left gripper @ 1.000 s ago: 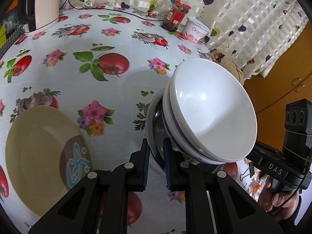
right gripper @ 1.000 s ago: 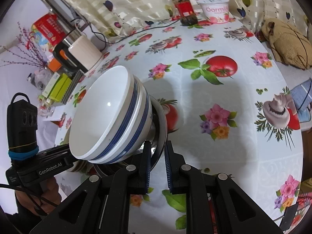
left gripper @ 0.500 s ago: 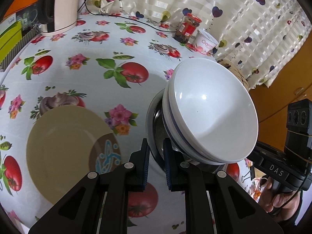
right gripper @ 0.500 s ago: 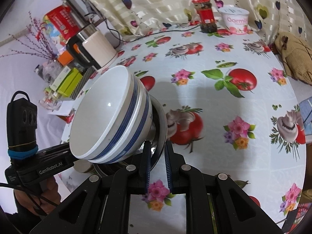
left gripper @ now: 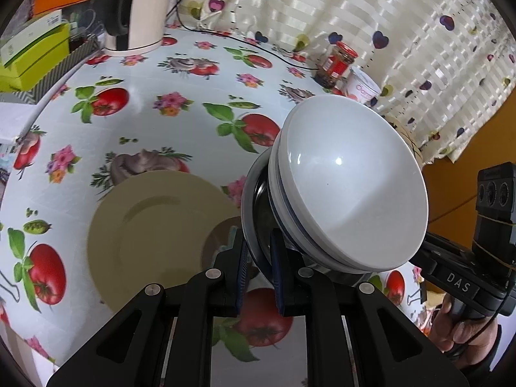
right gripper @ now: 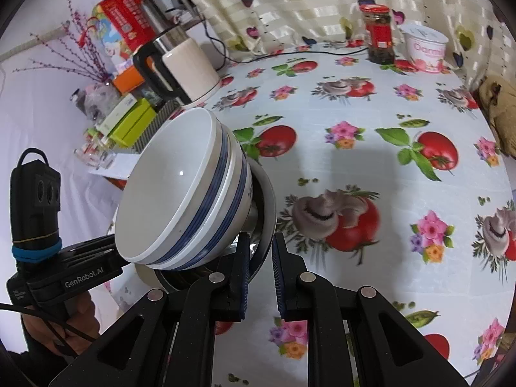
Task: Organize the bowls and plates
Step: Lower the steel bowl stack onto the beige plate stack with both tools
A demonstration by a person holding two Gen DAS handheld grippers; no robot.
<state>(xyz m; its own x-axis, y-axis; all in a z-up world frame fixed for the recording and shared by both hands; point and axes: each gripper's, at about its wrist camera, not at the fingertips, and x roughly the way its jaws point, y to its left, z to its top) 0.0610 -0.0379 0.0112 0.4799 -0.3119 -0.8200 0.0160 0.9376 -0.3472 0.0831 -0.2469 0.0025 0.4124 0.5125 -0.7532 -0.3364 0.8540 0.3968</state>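
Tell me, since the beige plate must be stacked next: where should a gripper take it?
By the rim. The beige plate lies flat on the tablecloth, so only its thin raised edge offers a pinch. Its left edge looks freest; the right one sits under the held bowls. Come in low from that side.

A wide stretch of patterned tablecloth [right gripper: 371, 161] lies open across the centre and right of the right wrist frame, with the jar [right gripper: 380, 34] and yogurt tub [right gripper: 425, 52] crowding its upper right edge. The kettle [right gripper: 185, 71] and boxes [right gripper: 132, 122] block the upper left. In the left wrist view, a tan plate [left gripper: 154, 242] occupies the lower centre, while stacked bowls [left gripper: 351, 190] fill the right.
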